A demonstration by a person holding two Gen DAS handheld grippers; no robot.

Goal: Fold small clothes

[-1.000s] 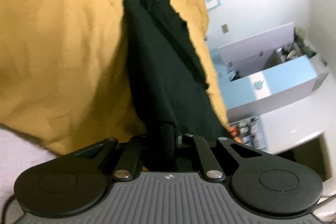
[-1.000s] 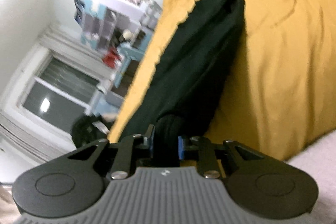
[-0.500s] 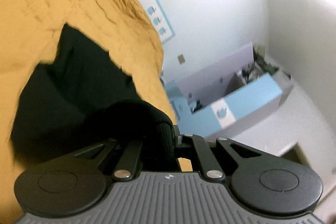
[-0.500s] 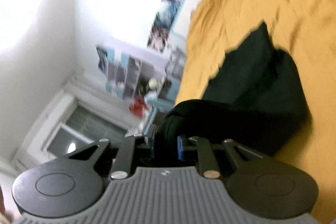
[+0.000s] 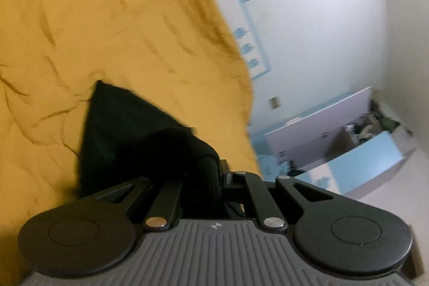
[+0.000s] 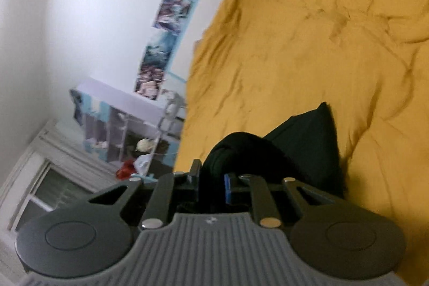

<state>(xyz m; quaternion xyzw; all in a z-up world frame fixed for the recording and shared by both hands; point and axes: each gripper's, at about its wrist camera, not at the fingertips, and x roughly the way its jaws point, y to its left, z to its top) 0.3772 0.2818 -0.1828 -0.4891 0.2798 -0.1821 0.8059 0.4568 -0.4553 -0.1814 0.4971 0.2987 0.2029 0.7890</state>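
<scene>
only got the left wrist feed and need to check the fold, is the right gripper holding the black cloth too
Observer: Yes. The right gripper is shut on the black garment, a bunched edge of it clamped between the fingers.
Operator: does the cloth hang free on that side
Observer: No. Beyond the bunched part it lies down on the yellow bedspread, folded over itself.
Operator: anything past the bed on that side
Observer: A window and an open shelf unit stand along the wall, with photos pinned above.
</scene>
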